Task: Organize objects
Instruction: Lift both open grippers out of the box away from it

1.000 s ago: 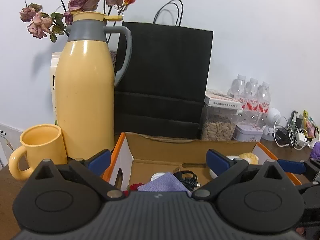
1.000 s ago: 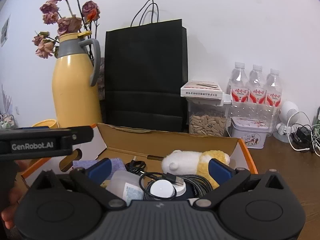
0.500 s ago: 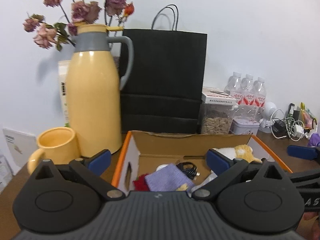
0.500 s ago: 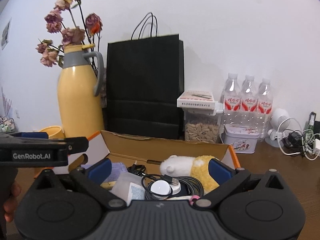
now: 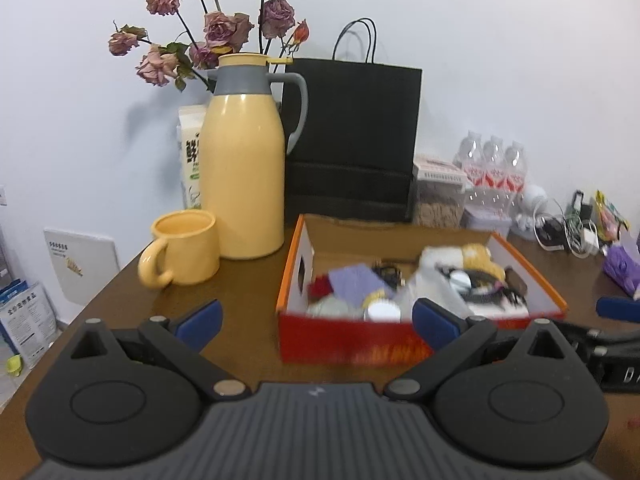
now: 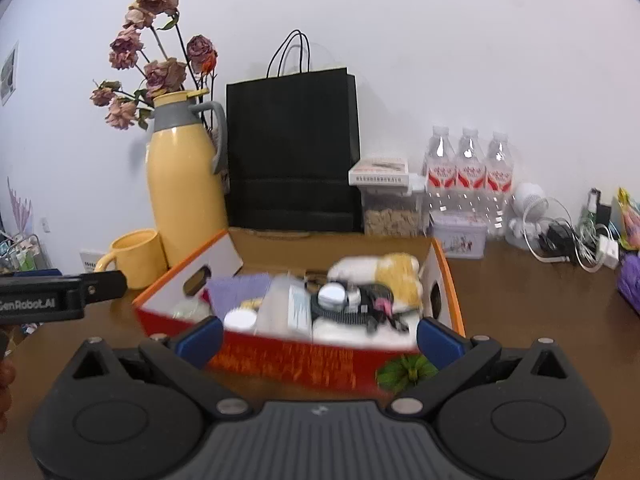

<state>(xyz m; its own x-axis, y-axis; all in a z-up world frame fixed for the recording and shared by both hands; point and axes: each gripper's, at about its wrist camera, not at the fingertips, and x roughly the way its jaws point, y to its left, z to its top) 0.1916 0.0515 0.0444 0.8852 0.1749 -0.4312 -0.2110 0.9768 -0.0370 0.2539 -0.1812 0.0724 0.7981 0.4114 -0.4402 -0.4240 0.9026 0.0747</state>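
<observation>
While both hover: the left claw (image 5: 316, 316) and right claw (image 6: 320, 330) gape, holding nothing.
Box (image 6: 288, 354): on the table (image 6: 532, 300), crammed with small items, gathered for tidiness.
Mug (image 5: 184, 248): beside the jug (image 5: 242, 176), a matching pair.

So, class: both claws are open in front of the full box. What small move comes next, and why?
Probably ease the right claw forward over the box toward the white cap near its front wall: both claws are open and empty, and the box is crammed.
</observation>
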